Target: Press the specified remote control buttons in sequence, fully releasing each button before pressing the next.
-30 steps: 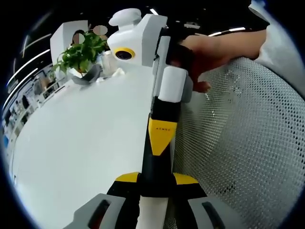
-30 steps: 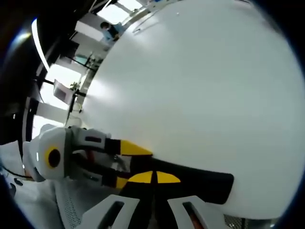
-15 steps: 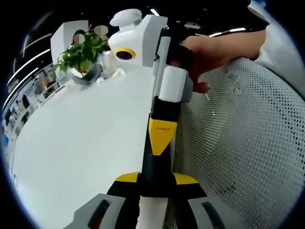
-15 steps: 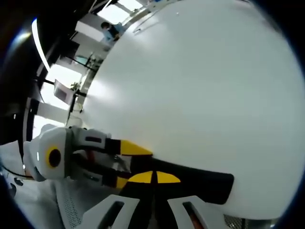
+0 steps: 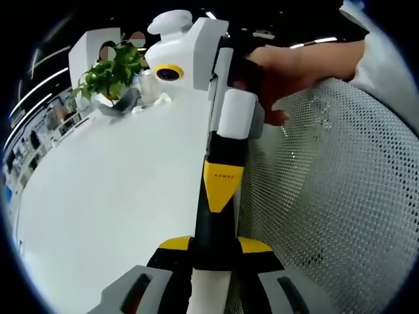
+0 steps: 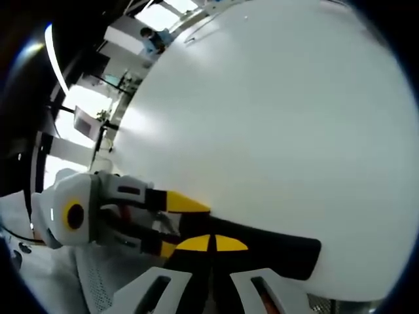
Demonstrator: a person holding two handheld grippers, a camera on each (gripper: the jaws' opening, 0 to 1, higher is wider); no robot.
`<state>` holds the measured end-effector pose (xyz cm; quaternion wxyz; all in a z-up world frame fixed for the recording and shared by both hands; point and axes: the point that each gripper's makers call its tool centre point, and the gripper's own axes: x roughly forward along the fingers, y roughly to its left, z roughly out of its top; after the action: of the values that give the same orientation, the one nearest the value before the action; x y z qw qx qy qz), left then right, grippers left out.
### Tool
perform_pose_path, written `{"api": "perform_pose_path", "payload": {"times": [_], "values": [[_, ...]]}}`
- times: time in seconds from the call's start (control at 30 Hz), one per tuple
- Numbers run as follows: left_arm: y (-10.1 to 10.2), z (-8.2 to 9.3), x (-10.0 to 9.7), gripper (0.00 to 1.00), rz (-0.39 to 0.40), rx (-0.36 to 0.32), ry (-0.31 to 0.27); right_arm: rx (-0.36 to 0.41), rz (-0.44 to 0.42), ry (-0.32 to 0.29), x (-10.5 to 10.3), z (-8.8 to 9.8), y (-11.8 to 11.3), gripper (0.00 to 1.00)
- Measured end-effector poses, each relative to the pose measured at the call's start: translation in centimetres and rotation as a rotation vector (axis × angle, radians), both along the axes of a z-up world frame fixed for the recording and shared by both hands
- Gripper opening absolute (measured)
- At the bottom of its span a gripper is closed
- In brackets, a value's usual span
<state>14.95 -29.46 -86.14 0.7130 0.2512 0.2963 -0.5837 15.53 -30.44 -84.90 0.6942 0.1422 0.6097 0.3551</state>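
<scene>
Next to the picture half a second before, almost nothing had changed. The left gripper view had slid a shade, which was the camera shifting. The grippers, the remote and the table kept their places.

The white table [image 5: 118,196] took up most of both views, with a white mesh chair back [image 5: 340,196] beside its edge in the left gripper view. A person's hand [image 5: 294,65] held the right gripper [image 5: 221,199], which reached down from the top of that view. Its yellow tip touched the black remote control [image 5: 213,226]. In its own view, the right gripper's two yellow tips met with no gap between them.

The left gripper [image 5: 215,245] had its jaws set narrowly on either side of the remote control, clasping it at the table's edge. From the right gripper view, the left gripper [image 6: 180,226] came in from the left, and the remote control ran off to the right.

A potted plant [image 5: 111,72] stood at the far end of the table.

The remote control's buttons could not be made out, and much of its body lay hidden under the jaws.
</scene>
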Motion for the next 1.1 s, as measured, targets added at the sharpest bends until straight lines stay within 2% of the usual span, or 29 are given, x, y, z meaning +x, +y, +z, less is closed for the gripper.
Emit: {"api": "perform_pose_path", "payload": {"times": [0.03, 0.1, 0.17, 0.23, 0.33, 0.4, 0.6, 0.67, 0.73, 0.8, 0.93, 1.1], "values": [[0.0, 0.0, 0.0, 0.25, 0.0, 0.001, 0.0, 0.014, -0.01, -0.003, 0.1, 0.2, 0.1, 0.0], [0.0, -0.1, 0.0, 0.25, -0.001, 0.003, -0.001, 0.095, -0.073, -0.028, 1.1, 1.6, 0.5, 0.0], [0.0, 0.0, 0.0, 0.25, -0.002, 0.006, -0.003, 0.126, -0.113, -0.035, 1.7, 2.2, 0.3, 0.0], [0.0, 0.0, 0.0, 0.25, -0.002, 0.007, -0.003, 0.153, -0.162, -0.07, 2.6, 3.0, -0.2, 0.0], [0.0, 0.0, 0.0, 0.25, -0.003, 0.009, -0.005, 0.232, -0.188, -0.172, 3.9, 5.3, -0.1, 0.0], [0.0, 0.0, 0.0, 0.25, -0.002, 0.01, -0.006, 0.276, -0.237, -0.25, 4.9, 6.7, -0.2, 0.0], [0.0, -0.1, -0.1, 0.25, -0.011, 0.018, -0.015, 0.2, -0.269, -0.393, 6.3, 7.6, -2.0, 0.0], [0.0, -0.2, -0.2, 0.25, -0.035, 0.035, -0.045, 0.183, -0.289, -0.46, 7.0, 8.2, -2.5, 0.0], [0.0, -0.2, -0.3, 0.25, -0.038, 0.043, -0.052, 0.169, -0.306, -0.501, 7.4, 8.6, -3.0, 0.0], [0.1, -0.2, -0.2, 0.25, -0.037, 0.042, -0.05, 0.163, -0.337, -0.539, 7.9, 9.1, -3.7, 0.0], [0.1, -0.2, -0.2, 0.25, -0.039, 0.043, -0.051, 0.133, -0.376, -0.571, 8.1, 9.7, -5.0, 0.0], [0.1, -0.2, -0.2, 0.25, -0.037, 0.042, -0.048, 0.054, -0.427, -0.682, 8.6, 11.7, -7.6, 0.0]]}}
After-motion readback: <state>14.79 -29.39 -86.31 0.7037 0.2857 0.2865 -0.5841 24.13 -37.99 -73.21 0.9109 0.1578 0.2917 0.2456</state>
